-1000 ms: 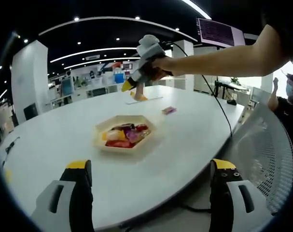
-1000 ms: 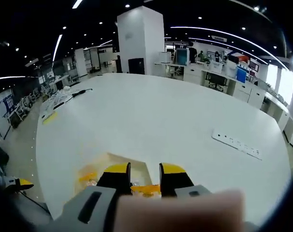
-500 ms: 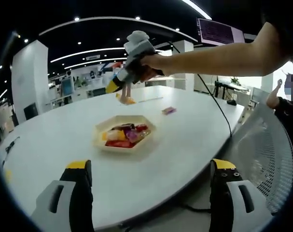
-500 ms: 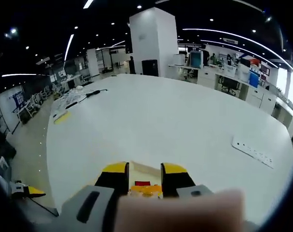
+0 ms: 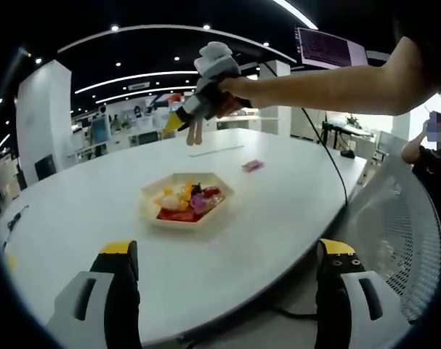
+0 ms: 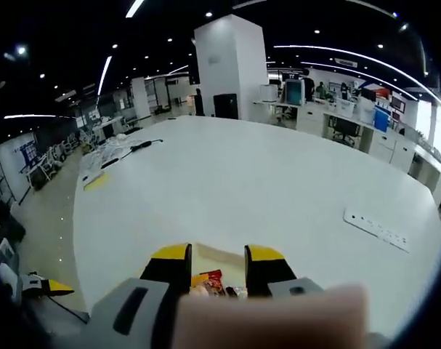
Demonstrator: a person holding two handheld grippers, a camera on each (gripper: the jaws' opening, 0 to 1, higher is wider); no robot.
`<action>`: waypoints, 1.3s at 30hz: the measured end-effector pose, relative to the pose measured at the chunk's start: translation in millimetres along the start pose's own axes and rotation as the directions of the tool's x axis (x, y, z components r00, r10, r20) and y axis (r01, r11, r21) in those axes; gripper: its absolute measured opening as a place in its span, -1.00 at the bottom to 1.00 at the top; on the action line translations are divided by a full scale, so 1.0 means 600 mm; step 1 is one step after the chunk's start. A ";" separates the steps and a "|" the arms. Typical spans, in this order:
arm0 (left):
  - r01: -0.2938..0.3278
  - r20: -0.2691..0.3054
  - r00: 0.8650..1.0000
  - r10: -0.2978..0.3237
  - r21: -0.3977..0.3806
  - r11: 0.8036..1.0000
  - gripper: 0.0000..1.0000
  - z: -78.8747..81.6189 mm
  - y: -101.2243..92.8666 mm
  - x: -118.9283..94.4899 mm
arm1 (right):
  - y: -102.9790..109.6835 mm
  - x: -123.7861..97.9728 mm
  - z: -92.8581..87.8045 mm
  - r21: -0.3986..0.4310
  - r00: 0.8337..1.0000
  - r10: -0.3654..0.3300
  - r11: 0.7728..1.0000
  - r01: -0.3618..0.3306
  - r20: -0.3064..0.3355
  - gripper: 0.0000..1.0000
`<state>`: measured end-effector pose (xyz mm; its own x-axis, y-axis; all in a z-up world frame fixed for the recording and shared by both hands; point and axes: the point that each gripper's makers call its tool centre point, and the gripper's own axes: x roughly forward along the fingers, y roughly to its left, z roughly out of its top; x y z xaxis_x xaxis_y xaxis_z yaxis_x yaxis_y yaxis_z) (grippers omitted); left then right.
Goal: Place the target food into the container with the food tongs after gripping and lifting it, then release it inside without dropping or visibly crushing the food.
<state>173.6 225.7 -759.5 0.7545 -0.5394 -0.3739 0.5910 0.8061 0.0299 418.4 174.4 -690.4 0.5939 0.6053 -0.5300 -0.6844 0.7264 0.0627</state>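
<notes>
Assorted red, yellow and purple food pieces (image 5: pixel 182 204) heaped in a shallow beige hexagonal container (image 5: pixel 219 190) near the middle of the wide white oval surface (image 5: pixel 82 211), with a small pink packet (image 5: pixel 253 166) lying farther off. Right gripper (image 5: pixel 187 125) held aloft above and beyond the container, clamped on pale food tongs (image 5: pixel 194 133) hanging tips-down, the tray's contents glimpsed between its yellow-tipped jaws in the right gripper view (image 6: pixel 217 280). Left gripper (image 5: pixel 224 251) low at the near edge, jaws wide apart around nothing; white mesh chair back (image 5: pixel 398 229) at right.
</notes>
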 end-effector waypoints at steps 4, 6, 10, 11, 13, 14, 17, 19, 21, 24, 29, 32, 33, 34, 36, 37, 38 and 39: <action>0.004 -0.010 1.000 -0.004 0.000 1.000 0.99 -0.002 -0.001 0.001 | -0.005 -0.016 -0.003 0.014 1.000 -0.002 1.000 0.001 0.010 -0.44; 0.007 -0.017 1.000 -0.007 0.002 1.000 0.99 -0.003 -0.001 0.003 | -0.013 -0.024 -0.006 0.021 1.000 -0.009 1.000 0.009 0.012 -0.44; 0.009 -0.024 1.000 -0.009 0.002 1.000 0.99 -0.004 0.000 0.003 | -0.023 -0.038 -0.013 0.041 1.000 -0.018 0.999 0.017 0.013 -0.42; 0.011 -0.034 0.999 -0.011 0.003 1.000 0.99 -0.006 -0.001 0.004 | -0.028 -0.044 -0.016 0.045 1.000 -0.020 0.999 0.020 0.012 -0.42; 0.014 -0.037 0.999 -0.013 0.006 1.000 0.99 -0.007 -0.001 0.004 | -0.035 -0.055 -0.020 0.059 1.000 -0.022 0.998 0.022 0.012 -0.41; 0.014 -0.037 0.999 -0.014 0.007 1.000 0.99 -0.007 -0.001 0.004 | -0.042 -0.063 -0.023 0.068 0.999 -0.030 0.997 0.029 0.012 -0.41; 0.016 -0.057 0.998 -0.015 0.008 1.000 0.99 -0.012 -0.001 0.005 | -0.061 -0.082 -0.030 0.080 0.999 -0.043 0.996 0.042 0.005 -0.40; 0.016 -0.061 0.998 -0.015 0.008 1.000 0.99 -0.013 -0.002 0.005 | -0.072 -0.091 -0.031 0.083 0.999 -0.054 0.995 0.054 0.006 -0.40; 0.016 -0.063 0.998 -0.015 0.008 1.000 0.99 -0.014 -0.002 0.005 | -0.084 -0.102 -0.028 0.099 0.998 -0.061 0.993 0.059 0.016 -0.40; 0.016 -0.064 0.998 -0.016 0.008 1.000 0.99 -0.013 -0.002 0.006 | -0.100 -0.112 -0.028 0.105 0.997 -0.074 0.992 0.072 0.020 -0.39; 0.020 -0.059 0.998 -0.019 0.007 1.000 0.99 -0.012 -0.003 0.006 | -0.123 -0.120 -0.033 0.116 0.995 -0.094 0.989 0.090 0.022 -0.39; 0.016 -0.056 0.998 -0.016 0.007 1.000 0.99 -0.011 -0.002 0.006 | -0.134 -0.119 -0.039 0.117 0.995 -0.100 0.988 0.098 0.014 -0.39; 0.016 -0.056 0.998 -0.015 0.007 1.000 0.99 -0.011 -0.002 0.006 | -0.139 -0.120 -0.043 0.115 0.994 -0.105 0.988 0.103 0.010 -0.39; 0.014 -0.053 0.999 -0.014 0.007 1.000 0.99 -0.010 -0.001 0.006 | -0.141 -0.120 -0.045 0.115 0.994 -0.105 0.988 0.104 0.009 -0.39; 0.014 -0.052 0.999 -0.013 0.008 1.000 0.99 -0.010 -0.001 0.007 | -0.152 -0.123 -0.053 0.118 0.994 -0.111 0.987 0.110 0.000 -0.39; 0.016 -0.054 0.998 -0.015 0.007 1.000 0.99 -0.010 -0.001 0.007 | -0.161 -0.124 -0.058 0.121 0.993 -0.119 0.986 0.119 -0.005 -0.39; 0.018 -0.054 0.998 -0.018 0.007 1.000 0.99 -0.010 -0.001 0.007 | -0.168 -0.126 -0.061 0.125 0.992 -0.123 0.984 0.123 -0.008 -0.39; 0.023 -0.055 0.998 -0.023 0.005 1.000 0.99 -0.011 -0.002 0.008 | -0.176 -0.127 -0.066 0.133 0.992 -0.129 0.983 0.129 -0.010 -0.39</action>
<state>174.3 223.6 -767.2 0.7238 -0.5434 -0.4253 0.6099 0.7921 0.0258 428.8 38.6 -689.8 0.6729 0.5032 -0.5422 -0.5395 0.8353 0.1056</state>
